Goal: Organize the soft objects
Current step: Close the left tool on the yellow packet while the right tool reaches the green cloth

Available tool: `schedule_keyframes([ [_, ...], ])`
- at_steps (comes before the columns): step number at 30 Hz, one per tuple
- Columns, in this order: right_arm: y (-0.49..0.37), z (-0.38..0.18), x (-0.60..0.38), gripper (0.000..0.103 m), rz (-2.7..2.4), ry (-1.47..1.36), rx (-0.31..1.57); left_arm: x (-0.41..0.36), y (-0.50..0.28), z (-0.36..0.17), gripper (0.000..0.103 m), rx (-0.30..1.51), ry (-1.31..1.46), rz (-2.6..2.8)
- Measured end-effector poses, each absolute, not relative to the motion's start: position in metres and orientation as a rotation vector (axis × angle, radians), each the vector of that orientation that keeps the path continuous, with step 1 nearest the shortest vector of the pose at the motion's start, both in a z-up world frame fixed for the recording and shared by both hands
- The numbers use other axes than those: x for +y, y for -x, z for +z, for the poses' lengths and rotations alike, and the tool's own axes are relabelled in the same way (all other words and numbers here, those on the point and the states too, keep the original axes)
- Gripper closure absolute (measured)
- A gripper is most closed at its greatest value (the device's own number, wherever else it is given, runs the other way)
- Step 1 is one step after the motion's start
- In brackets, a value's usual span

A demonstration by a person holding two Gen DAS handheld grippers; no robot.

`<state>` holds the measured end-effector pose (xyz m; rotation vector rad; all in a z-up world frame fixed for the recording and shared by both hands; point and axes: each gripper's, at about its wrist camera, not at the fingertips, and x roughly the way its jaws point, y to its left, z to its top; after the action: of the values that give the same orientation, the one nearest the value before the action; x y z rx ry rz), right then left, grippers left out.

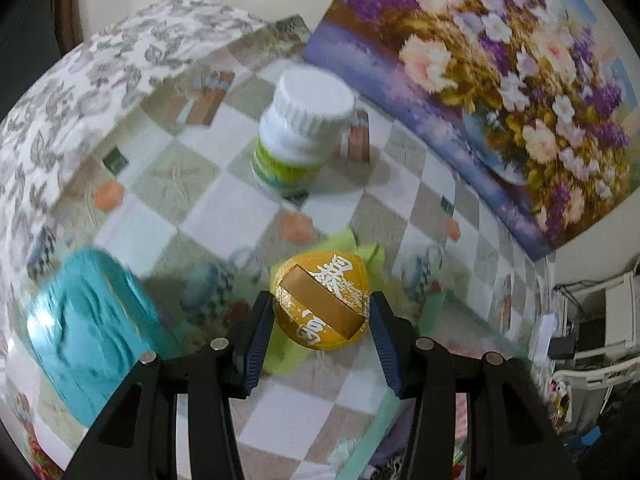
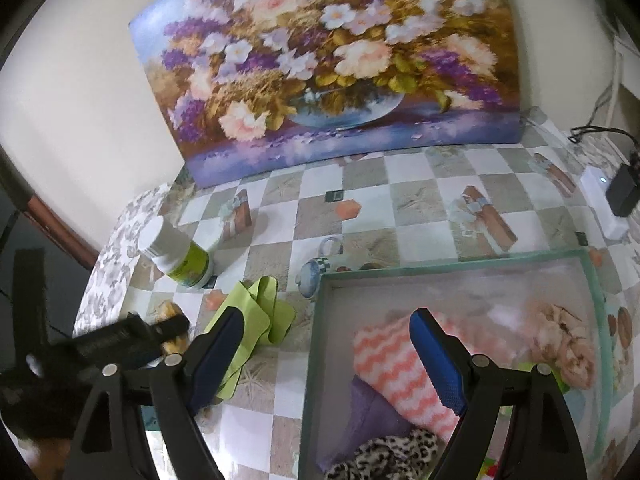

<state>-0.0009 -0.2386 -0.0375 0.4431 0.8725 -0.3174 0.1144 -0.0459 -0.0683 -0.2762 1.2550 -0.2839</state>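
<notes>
My left gripper (image 1: 320,304) is shut on a round gold pouch (image 1: 320,300) with white characters and holds it above the checked tablecloth. A light green cloth (image 1: 348,240) lies crumpled on the table just below it. In the right wrist view the green cloth (image 2: 248,316) sits left of a pale green-rimmed box (image 2: 440,266). The box holds a pink zigzag cloth (image 2: 392,364), a purple cloth (image 2: 372,412), a leopard-print cloth (image 2: 392,456) and a beige plush piece (image 2: 568,344). My right gripper (image 2: 328,316) hangs open over the box's left rim with nothing between its fingers.
A white-capped bottle (image 1: 296,136) with a green label stands behind the green cloth. A teal object (image 1: 88,328) lies blurred at the left. A flower painting (image 2: 320,60) leans on the wall. A black adapter (image 2: 624,188) and cables sit at the far right edge.
</notes>
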Motion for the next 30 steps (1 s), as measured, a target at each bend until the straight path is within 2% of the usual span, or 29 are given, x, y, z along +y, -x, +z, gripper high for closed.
schedule_keyframes([
  [16, -0.075, -0.095, -0.157, 0.016, -0.119, -0.239, 1.044, -0.004, -0.155, -0.059, 0.053, 1.207, 0.206, -0.101],
  [30, -0.091, -0.140, -0.120, 0.016, -0.105, -0.087, 1.155, 0.008, -0.159, -0.062, 0.053, 1.225, 0.254, -0.096],
])
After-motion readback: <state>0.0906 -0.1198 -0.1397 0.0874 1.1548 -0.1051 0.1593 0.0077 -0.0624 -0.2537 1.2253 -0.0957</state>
